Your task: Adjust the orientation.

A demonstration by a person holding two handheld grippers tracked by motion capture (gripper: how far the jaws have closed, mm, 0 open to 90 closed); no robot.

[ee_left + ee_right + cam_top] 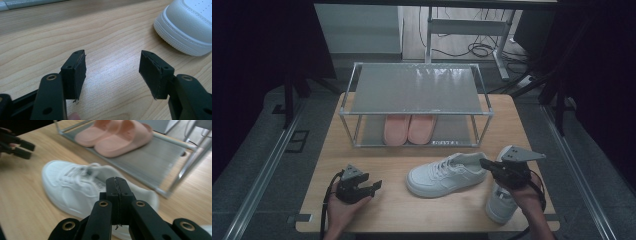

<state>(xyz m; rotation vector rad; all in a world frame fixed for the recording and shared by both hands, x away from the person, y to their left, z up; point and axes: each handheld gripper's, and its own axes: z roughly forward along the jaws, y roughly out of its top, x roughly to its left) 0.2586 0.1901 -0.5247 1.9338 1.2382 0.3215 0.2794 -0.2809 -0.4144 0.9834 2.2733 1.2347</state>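
Hovering right tongs (484,163) clenched, empty, at heel of sneaker (445,175) lying mid-bench, probably lining up for a grab toward the rack (414,114). Resting left tongs (375,186) released at near left, clear. Second sneaker (500,205) standing near right under the hand.

place: lab or test room | signs: black curtains (257,45) on both sides | loose cables (472,49) on floor | metal rails (262,170) beside wooden surface (392,210) | desk frame (467,27) behind
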